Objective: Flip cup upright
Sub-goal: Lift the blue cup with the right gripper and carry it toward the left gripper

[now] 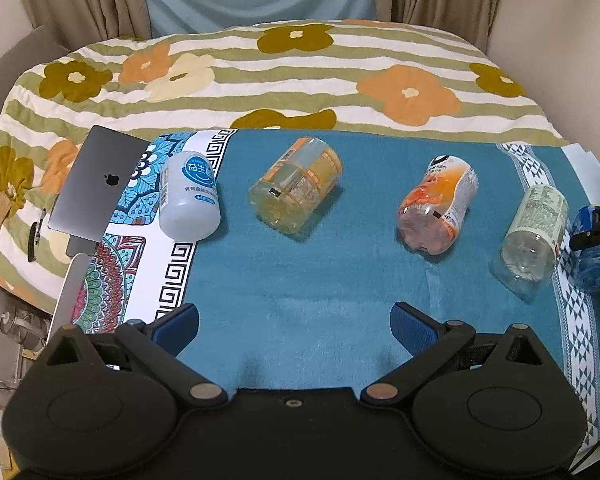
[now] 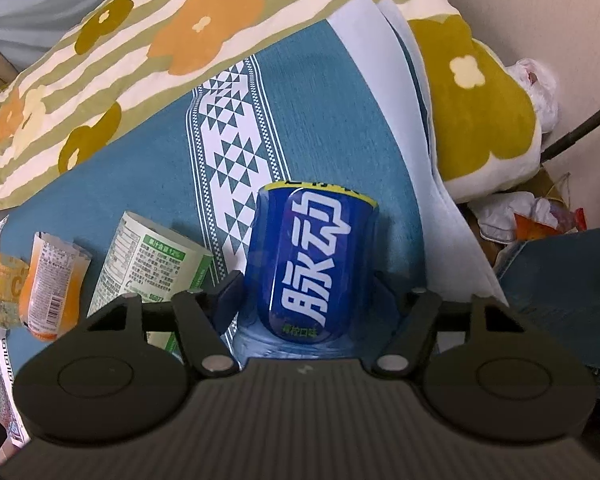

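Several cut-bottle cups lie on their sides on a teal cloth (image 1: 300, 280). In the left wrist view they run left to right: a white cup (image 1: 188, 196), a yellow cup (image 1: 296, 188), an orange cup (image 1: 440, 208), a clear green-labelled cup (image 1: 532, 236) and a blue cup (image 1: 594, 252) at the right edge. My right gripper (image 2: 312, 292) is shut on the blue cup (image 2: 312, 256), one finger on each side, the cup lying on the cloth. My left gripper (image 1: 294, 320) is open and empty, above the near part of the cloth.
A closed grey laptop (image 1: 100, 188) lies at the cloth's left edge. A flowered striped quilt (image 1: 300, 72) covers the bed behind. In the right wrist view, white paper sheets (image 2: 400, 80) lie under the cloth's right edge and clutter (image 2: 532, 216) sits beyond.
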